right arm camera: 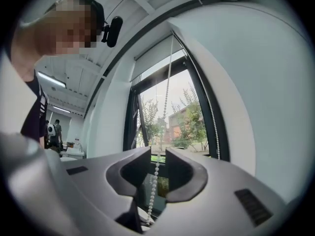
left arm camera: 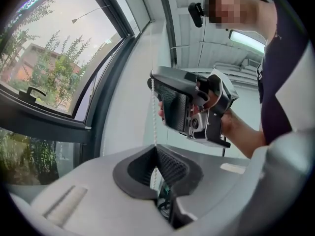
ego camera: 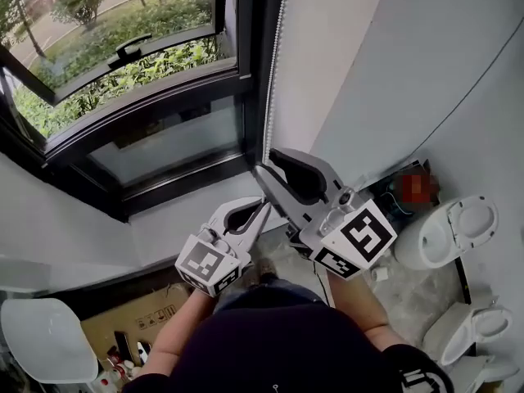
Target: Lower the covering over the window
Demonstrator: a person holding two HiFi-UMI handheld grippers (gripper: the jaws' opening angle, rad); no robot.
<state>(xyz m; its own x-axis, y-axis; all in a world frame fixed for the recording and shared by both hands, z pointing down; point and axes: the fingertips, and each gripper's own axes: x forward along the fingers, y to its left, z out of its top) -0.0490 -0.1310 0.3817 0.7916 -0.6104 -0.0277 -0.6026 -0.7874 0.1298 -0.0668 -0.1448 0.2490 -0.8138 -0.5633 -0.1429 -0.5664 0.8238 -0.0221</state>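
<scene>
The left gripper (ego camera: pixel 260 210) is closed on the bead chain (ego camera: pixel 274 64) at the right edge of the window (ego camera: pixel 164 150). The right gripper (ego camera: pixel 266 164) stands apart around it. The blind (right arm camera: pixel 153 57) seems rolled high, and the thin chain could slip out.

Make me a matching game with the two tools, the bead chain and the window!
Things:
1 left tool
2 right tool
3 bead chain
4 window

States:
A tilted open
B hanging beside the window frame
C shut on the bead chain
D open, with the bead chain in the gap

Pairs: 1-C, 2-D, 3-B, 4-A
</scene>
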